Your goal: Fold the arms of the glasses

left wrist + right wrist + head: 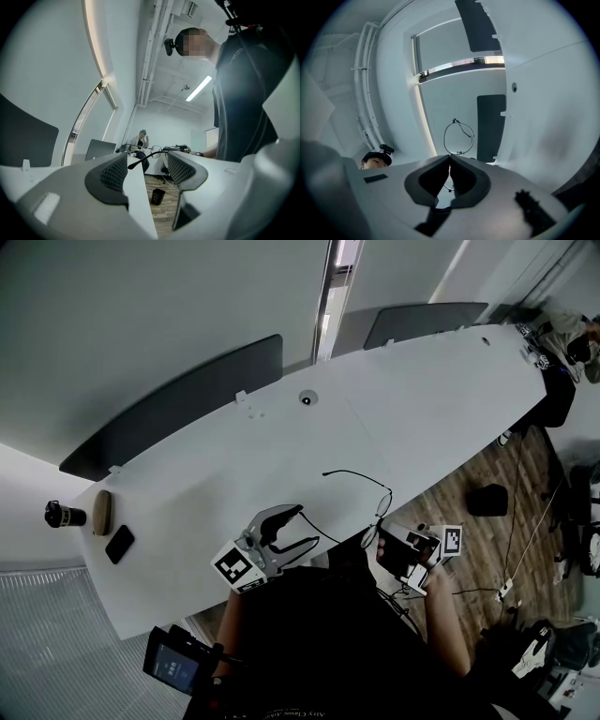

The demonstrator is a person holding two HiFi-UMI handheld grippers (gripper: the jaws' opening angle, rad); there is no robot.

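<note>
Thin black wire glasses (380, 505) hang over the white table's (422, 399) near edge with both arms spread. One arm curves out to the left over the table. My right gripper (382, 546) is shut on the front frame, and one lens ring (458, 137) stands up just beyond its closed jaws. My left gripper (306, 529) is open at the table edge. The other arm's tip (135, 164) lies between its two fingers (112, 174) without touching either.
A black phone (119, 544), a brown case (101, 512) and a black cylinder (64, 515) sit at the table's far left. A cable grommet (305, 398) is mid-table. Dark dividers (178, 399) line the far edge. A black bin (487, 500) stands on the wooden floor.
</note>
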